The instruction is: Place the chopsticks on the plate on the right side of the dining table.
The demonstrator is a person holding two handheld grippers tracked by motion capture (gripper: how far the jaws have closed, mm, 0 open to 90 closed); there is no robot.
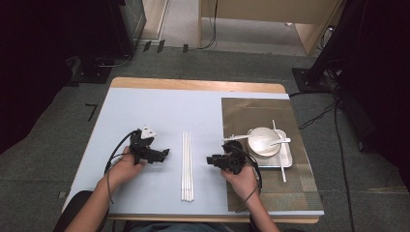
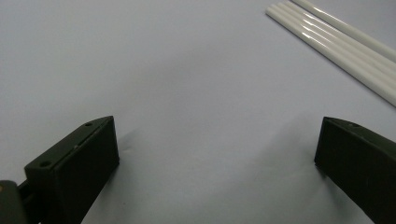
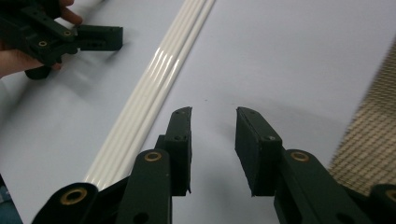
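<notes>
Right gripper [image 1: 211, 159] sits low over the blue mat [image 1: 154, 111], just right of the sticks [image 1: 187, 166], jaws pointing left at them. Jaws part open, a modest gap, nothing between them; in the right gripper view [image 3: 212, 140] only bare mat shows in the gap. Not touching the sticks.

Sticks: a bundle of thin white rods lying side by side, touching each other, running near to far down the middle of the mat. In the right gripper view they [image 3: 154, 88] lie just left of the left jaw.

Left gripper [image 1: 166, 153] rests on the mat left of the sticks, pointing right at them, near but apart. Jaws spread wide, empty; the left gripper view [image 2: 217, 154] shows plain mat between them, with the sticks [image 2: 336, 44] at the top right, beyond the jaws. It also shows in the right gripper view [image 3: 100, 37], held in a hand, across the sticks.

Right side: brown placemat [image 1: 241, 113] with a metal tray [image 1: 289, 162]. On the tray a white bowl [image 1: 263, 141] with a spoon [image 1: 273, 142] in it. One more white stick [image 1: 279, 154] lies across the tray, near to far, right of the bowl.
</notes>
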